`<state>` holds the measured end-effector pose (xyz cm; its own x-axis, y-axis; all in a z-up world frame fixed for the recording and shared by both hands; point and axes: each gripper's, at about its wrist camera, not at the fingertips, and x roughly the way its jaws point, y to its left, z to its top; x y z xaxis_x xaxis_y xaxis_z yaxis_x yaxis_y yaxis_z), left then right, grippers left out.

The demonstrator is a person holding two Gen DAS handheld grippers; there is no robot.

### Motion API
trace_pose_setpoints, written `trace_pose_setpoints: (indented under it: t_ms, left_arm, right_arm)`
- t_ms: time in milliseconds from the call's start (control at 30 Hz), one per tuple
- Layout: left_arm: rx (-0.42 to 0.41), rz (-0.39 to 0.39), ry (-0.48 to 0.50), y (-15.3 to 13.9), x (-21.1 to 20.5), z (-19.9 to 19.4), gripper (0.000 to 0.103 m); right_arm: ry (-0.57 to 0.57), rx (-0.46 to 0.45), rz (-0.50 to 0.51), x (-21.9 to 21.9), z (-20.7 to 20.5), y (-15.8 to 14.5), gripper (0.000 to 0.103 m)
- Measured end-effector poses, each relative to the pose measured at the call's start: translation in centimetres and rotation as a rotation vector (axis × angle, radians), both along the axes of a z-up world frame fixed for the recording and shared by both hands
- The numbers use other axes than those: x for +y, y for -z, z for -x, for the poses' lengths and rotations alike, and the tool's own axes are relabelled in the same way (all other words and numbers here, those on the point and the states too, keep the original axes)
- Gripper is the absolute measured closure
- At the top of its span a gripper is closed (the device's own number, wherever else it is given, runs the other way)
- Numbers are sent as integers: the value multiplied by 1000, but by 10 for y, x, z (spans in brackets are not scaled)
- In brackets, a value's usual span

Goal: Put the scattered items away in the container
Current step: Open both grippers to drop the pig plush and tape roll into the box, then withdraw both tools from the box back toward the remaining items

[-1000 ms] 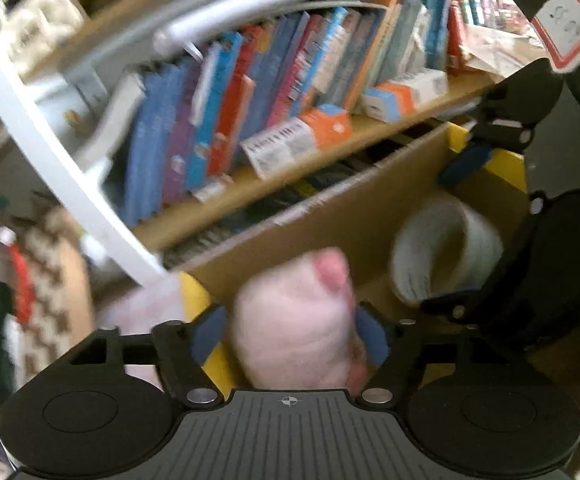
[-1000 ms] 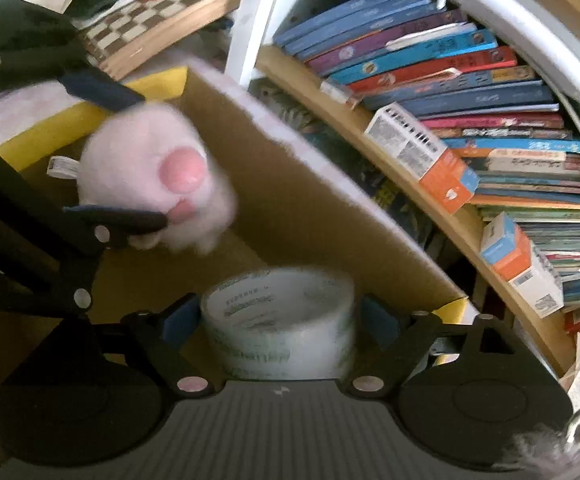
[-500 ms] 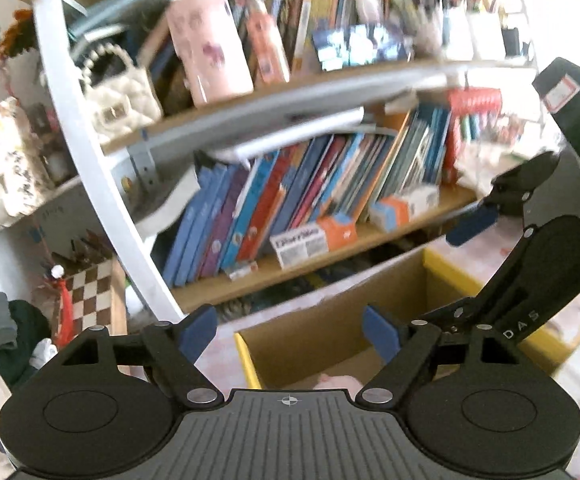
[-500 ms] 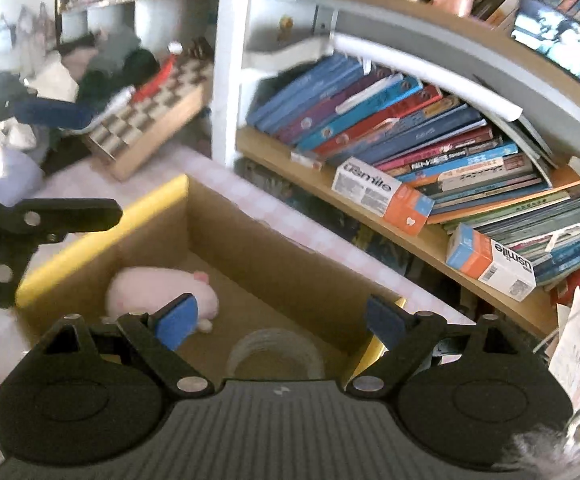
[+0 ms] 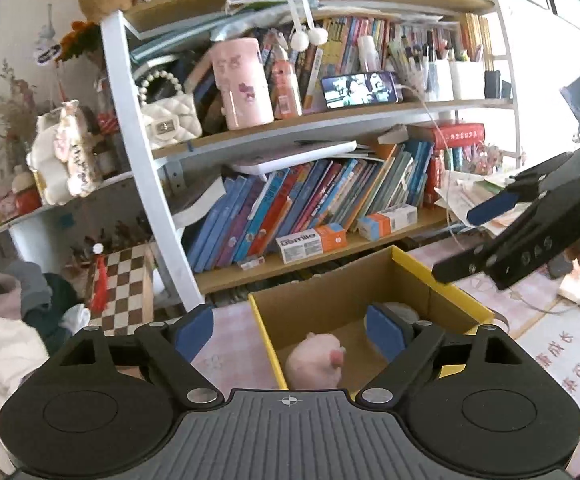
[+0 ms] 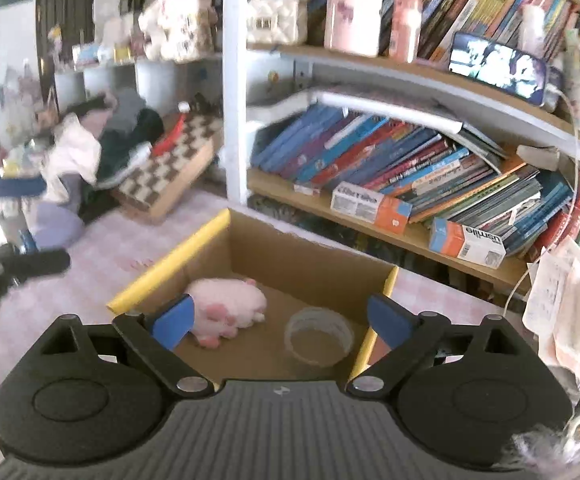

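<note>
A cardboard box with yellow rims stands on the pink checked table. Inside lie a pink plush toy and a roll of clear tape, its edge showing in the left wrist view. My left gripper is open and empty, above and behind the box. My right gripper is open and empty, also raised above the box; it shows at the right of the left wrist view.
A bookshelf full of books and small boxes stands just behind the box. A chessboard and a heap of clothes lie to the left. Papers are stacked to the right.
Both grippers let go of their items, the plush and the tape roll, into the box, opened, and drew back and up away from it.
</note>
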<state>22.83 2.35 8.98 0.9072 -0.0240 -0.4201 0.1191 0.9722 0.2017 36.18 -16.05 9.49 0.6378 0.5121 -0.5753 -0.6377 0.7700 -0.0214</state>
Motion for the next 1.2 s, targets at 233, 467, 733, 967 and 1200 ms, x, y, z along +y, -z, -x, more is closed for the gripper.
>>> trace_pose_setpoints:
  t_ms: [233, 467, 733, 967, 1200]
  left_arm:
    - [-42, 17, 15, -12, 8, 56, 16]
    - [-14, 39, 30, -2, 8, 98, 15]
    - [31, 78, 34, 15, 4, 132, 15]
    - [109, 144, -1, 41, 3, 151, 15]
    - [153, 157, -21, 62, 0, 165, 14]
  right_arm:
    - [27, -36, -59, -1, 62, -20, 6]
    - [65, -19, -49, -2, 122, -7, 6]
    - [133, 17, -22, -9, 174, 20, 6]
    - [189, 55, 1, -9, 210, 49, 6]
    - [252, 79, 23, -8, 232, 73, 6]
